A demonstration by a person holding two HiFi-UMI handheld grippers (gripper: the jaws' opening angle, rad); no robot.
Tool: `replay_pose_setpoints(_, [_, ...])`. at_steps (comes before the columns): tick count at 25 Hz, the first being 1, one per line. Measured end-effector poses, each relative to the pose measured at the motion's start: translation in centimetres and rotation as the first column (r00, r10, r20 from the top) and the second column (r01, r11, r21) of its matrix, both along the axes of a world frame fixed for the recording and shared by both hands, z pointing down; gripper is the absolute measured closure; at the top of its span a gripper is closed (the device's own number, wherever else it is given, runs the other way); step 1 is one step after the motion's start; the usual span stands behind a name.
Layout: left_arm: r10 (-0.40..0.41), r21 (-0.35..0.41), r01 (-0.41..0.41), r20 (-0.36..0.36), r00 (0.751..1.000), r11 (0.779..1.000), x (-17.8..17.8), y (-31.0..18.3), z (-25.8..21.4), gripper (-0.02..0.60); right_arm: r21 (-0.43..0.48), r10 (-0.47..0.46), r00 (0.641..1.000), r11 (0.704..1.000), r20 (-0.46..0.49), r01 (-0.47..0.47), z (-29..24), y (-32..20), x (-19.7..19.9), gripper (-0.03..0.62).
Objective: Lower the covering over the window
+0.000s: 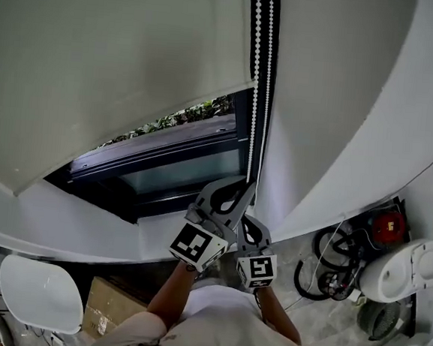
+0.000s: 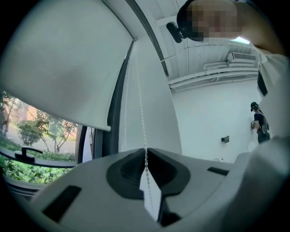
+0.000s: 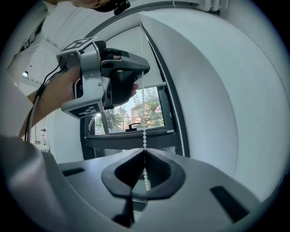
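Clamping shut on the white beaded pull chain at the dark-framed window's right edge: left hand-held gripper, right hand-held gripper just below; white fabric roller blind is hanging partway down.

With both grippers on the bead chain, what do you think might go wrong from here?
1. The left gripper and right gripper are both shut on one strand of the bead chain; uneven pulls could strain or snap it.
2. The beads sit only at the jaw tips, so the chain may slip free.
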State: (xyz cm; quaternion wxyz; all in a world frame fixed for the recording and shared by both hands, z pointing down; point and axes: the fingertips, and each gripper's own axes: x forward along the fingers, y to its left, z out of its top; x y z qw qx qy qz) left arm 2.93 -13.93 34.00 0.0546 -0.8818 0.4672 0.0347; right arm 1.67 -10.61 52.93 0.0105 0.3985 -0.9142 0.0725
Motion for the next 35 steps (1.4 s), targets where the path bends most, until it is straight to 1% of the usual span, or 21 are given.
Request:
replay_pose_setpoints(3, [0.009, 0.001, -0.009, -0.006, 1.0, 1.0, -0.9, -0.3, 1.1, 0.56, -0.02, 0.016, 0.999, 1.0, -0.03, -0.017, 1.1, -0.3, -0.5, 0.595])
replay_pose_setpoints(6, [0.014, -0.021, -0.014, -0.006, 1.0, 1.0, -1.8, -0.6, 2.5, 0.56, -0.012, 0.025, 0.995, 1.0, -0.101, -0.026, 1.8, -0.3, -0.9, 0.592])
replay_pose_setpoints(8, [0.027, -0.018, -0.028, -0.026, 0.999, 0.999, -2.4, -0.9, 2.6, 0.56, -0.01, 0.02, 0.99, 1.0, -0.139, -0.022, 2.0, -0.2, -1.1, 0.58])
replay_pose_setpoints(9, [0.034, -0.016, -0.035, -0.035, 0.999, 0.999, -2.7, -1.1, 2.7, 0.56, -0.011, 0.019, 0.989, 1.0, -0.143, -0.021, 1.9, 0.0, -1.0, 0.558])
replay_pose_setpoints(11, [0.042, -0.013, -0.043, -0.047, 0.998, 0.999, -3.4, -1.3, 2.8, 0.56, -0.008, 0.032, 0.991, 0.999, -0.131, -0.033, 1.0, 0.1, -0.7, 0.526])
replay_pose_setpoints(14, [0.056, -0.015, -0.057, -0.043, 0.997, 0.998, -3.7, -1.4, 3.0, 0.56, 0.023, 0.086, 0.992, 0.996, -0.087, -0.085, -1.6, 0.0, 0.9, 0.519])
replay_pose_setpoints(17, [0.08, -0.06, -0.081, -0.017, 0.997, 0.995, -3.2, -1.6, 4.8, 0.56, 0.086, 0.126, 0.991, 0.989, -0.038, -0.123, -5.6, -0.4, 2.3, 0.519])
replay_pose_setpoints(19, [0.084, -0.086, -0.086, -0.033, 0.996, 0.993, -3.3, -1.5, 6.5, 0.56, 0.135, 0.131, 0.991, 0.983, -0.02, -0.127, -8.2, -0.7, 2.6, 0.519])
replay_pose_setpoints(22, [0.084, -0.086, -0.087, -0.045, 0.995, 0.992, -3.3, -1.4, 7.1, 0.56, 0.201, 0.117, 0.993, 0.973, -0.006, -0.113, -11.6, -1.1, 2.3, 0.519])
replay_pose_setpoints(25, [0.09, -0.084, -0.093, -0.031, 0.995, 0.992, -3.1, -1.3, 7.1, 0.56, 0.255, 0.084, 0.996, 0.963, 0.022, -0.087, -14.7, -1.3, 1.5, 0.519])
replay_pose_setpoints(28, [0.096, -0.127, -0.096, -0.01, 0.995, 0.987, -3.0, -1.3, 9.0, 0.56, 0.302, 0.043, 0.998, 0.952, 0.043, -0.054, -17.3, -1.7, 0.2, 0.517])
replay_pose_setpoints(32, [0.087, -0.171, -0.088, -0.013, 0.996, 0.981, -3.2, -1.1, 11.4, 0.56, 0.323, 0.0, 1.0, 0.946, 0.017, -0.006, -18.6, -3.0, -1.6, 0.491])
replay_pose_setpoints(35, [0.095, -0.194, -0.095, -0.008, 0.995, 0.976, -3.0, -1.0, 12.9, 0.56, 0.328, -0.012, 1.0, 0.945, 0.01, 0.008, -18.6, -3.8, -2.4, 0.488])
